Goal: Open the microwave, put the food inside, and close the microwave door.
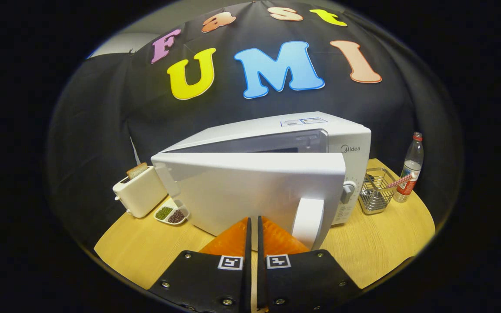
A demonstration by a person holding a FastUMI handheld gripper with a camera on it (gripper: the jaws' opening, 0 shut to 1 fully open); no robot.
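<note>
**Q:** Where's your rig at right now?

**Me:** My hand-held gripper (253,226) is clenched, fingers together with only a thin slit between them and nothing in it. The fingertips sit right at the lower face of the microwave door (250,191), just left of the door handle (308,221). Can't tell if they actually touch the door.

**Q:** Door open or closed?

**Me:** Partly open. It's swung out toward me, hinged on the left, and there's a gap along the top where you see into the dark cavity of the white microwave (276,134). Control knob (348,191) sits on the right panel.

**Q:** And the food?

**Me:** On the wooden bench (376,248), left of the microwave: a small divided dish (171,214) with green stuff and dark stuff. Just behind it, a white toaster (139,191) with a slice of toast (137,170) sticking up.

**Q:** Right side?

**Me:** A wire basket (375,191), then a plastic bottle (410,167) beyond it.
</note>
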